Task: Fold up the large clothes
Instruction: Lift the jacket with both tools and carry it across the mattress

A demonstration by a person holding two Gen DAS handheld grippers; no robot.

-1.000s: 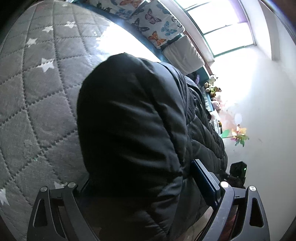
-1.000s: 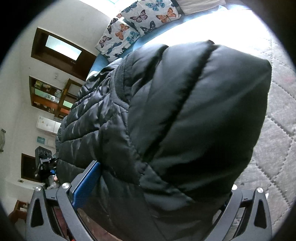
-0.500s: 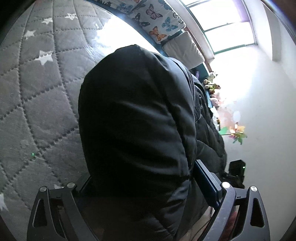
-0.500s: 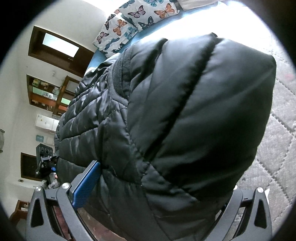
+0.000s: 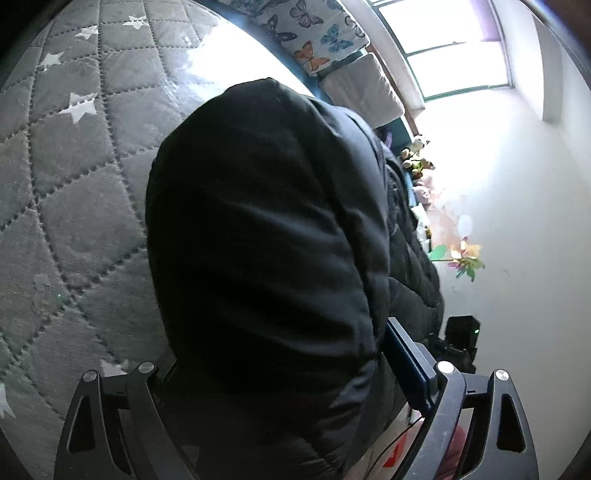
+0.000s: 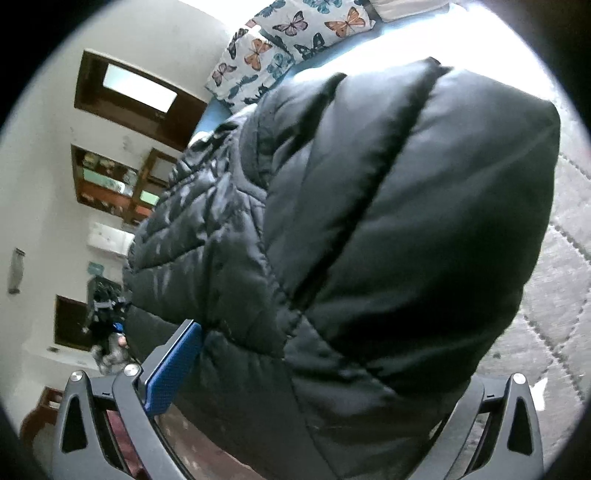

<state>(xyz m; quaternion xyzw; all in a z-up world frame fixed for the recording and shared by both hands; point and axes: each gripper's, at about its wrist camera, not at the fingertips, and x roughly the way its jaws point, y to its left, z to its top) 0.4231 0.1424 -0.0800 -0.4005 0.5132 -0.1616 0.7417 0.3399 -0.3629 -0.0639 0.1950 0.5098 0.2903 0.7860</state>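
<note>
A black quilted puffer jacket [image 5: 266, 236] fills the middle of the left wrist view, hanging between the fingers of my left gripper [image 5: 280, 365], which is shut on it. The same jacket [image 6: 369, 240] fills the right wrist view, and my right gripper [image 6: 325, 373] is shut on it too. In both views the jacket is lifted above a grey quilted bedspread with white stars [image 5: 66, 184]. One blue finger pad [image 6: 173, 365] shows at the left in the right wrist view; the other pad is hidden behind the fabric.
Butterfly-print pillows [image 6: 291, 33] and a white pillow [image 5: 365, 88] lie at the head of the bed. A window [image 5: 450, 48], soft toys [image 5: 417, 155] and a paper pinwheel [image 5: 461, 258] line the white wall. Dark wooden shelves [image 6: 110, 177] stand on the other side.
Both grippers have carried the jacket a little further along the bed; the bedspread pattern has shifted under it. The grip on the jacket is unchanged.
</note>
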